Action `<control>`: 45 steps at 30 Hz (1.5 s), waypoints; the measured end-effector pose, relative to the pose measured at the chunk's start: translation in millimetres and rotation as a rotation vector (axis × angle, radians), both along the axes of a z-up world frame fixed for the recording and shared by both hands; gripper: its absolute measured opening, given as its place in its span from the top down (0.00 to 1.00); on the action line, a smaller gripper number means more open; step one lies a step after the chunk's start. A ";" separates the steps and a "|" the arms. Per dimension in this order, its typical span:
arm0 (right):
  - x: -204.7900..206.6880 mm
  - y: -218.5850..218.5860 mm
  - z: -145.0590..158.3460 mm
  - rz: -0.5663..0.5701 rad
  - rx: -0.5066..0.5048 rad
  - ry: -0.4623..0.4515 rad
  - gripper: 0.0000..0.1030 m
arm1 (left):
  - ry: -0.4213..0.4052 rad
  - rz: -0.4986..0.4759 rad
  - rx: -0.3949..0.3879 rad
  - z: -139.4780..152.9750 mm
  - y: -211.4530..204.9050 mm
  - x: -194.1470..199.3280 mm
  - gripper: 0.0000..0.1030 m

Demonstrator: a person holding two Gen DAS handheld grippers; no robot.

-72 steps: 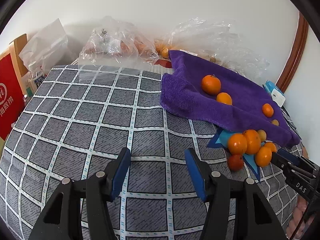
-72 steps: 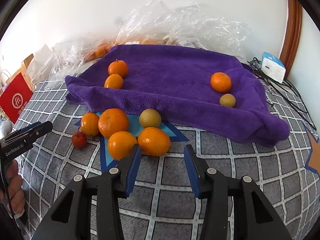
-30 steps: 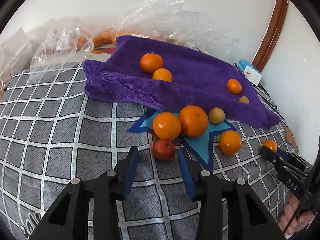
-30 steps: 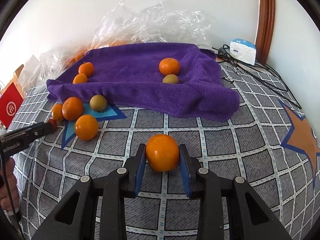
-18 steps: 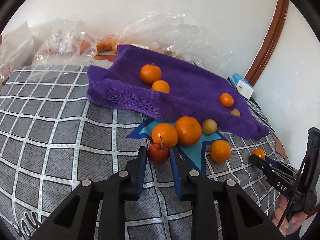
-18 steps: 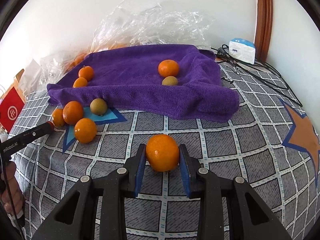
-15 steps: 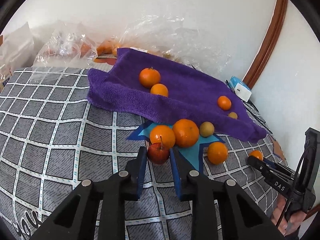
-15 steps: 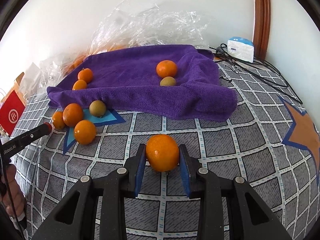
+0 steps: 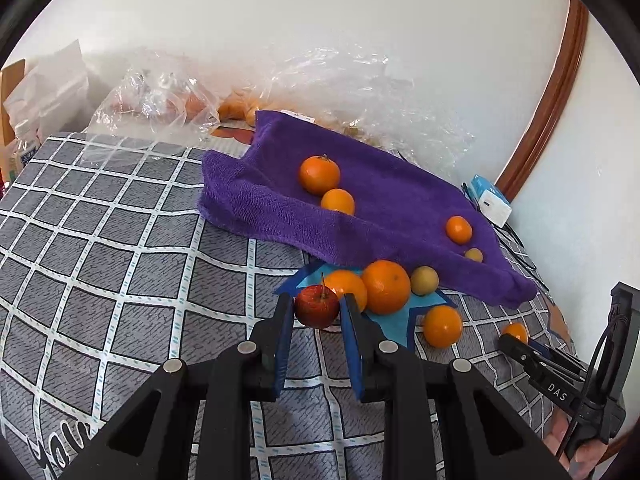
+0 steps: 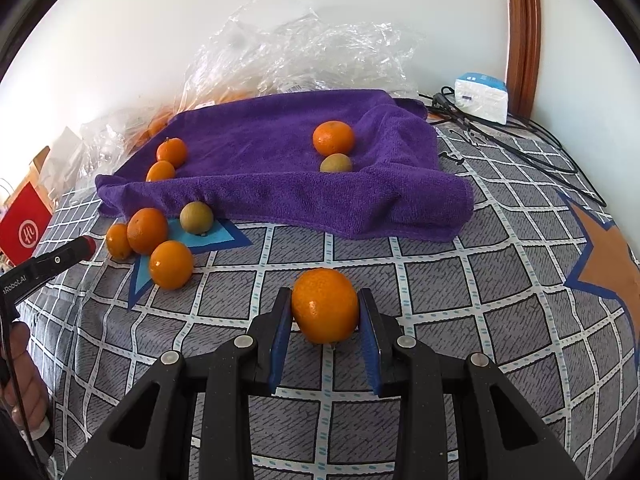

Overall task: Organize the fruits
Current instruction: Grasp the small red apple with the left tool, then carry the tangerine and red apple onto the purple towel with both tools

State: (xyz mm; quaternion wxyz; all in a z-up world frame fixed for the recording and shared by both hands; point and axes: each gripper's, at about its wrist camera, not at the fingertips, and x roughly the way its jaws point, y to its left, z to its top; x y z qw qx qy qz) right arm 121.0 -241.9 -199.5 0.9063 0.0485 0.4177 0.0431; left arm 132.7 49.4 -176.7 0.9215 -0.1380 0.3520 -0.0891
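My left gripper (image 9: 316, 310) is shut on a small red apple (image 9: 317, 306) and holds it above the checked cloth. My right gripper (image 10: 325, 312) is shut on an orange (image 10: 325, 305); it also shows in the left wrist view (image 9: 515, 331). A purple towel (image 9: 384, 208) (image 10: 280, 184) holds two oranges (image 9: 319, 174) at its left and an orange (image 10: 333, 137) with a small green-brown fruit (image 10: 336, 163) at its right. By the towel's front edge lie three oranges (image 10: 171, 264) and a green-brown fruit (image 10: 196, 217).
The checked grey cloth (image 9: 120, 260) covers the surface. Clear plastic bags (image 10: 296, 56) with more fruit lie along the back wall. A white and blue box (image 10: 482, 98) and black cables (image 10: 520, 140) sit at the back right. A red box (image 10: 24, 228) stands at the left.
My left gripper closed on the red apple and lifted it away from the pile. My right gripper kept hold of the orange and drew back a little from the towel.
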 end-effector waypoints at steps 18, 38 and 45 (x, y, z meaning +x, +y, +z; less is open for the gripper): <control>-0.3 -23.4 5.1 -0.034 0.145 0.028 0.69 | -0.066 0.071 0.022 11.0 7.4 -7.8 0.78; 41.1 9.0 64.7 -0.001 0.105 -0.094 0.69 | -0.119 0.091 0.052 66.2 18.4 32.5 0.78; 69.2 3.7 82.8 -0.042 0.106 -0.153 0.69 | -0.158 0.087 0.094 77.1 0.9 70.8 0.78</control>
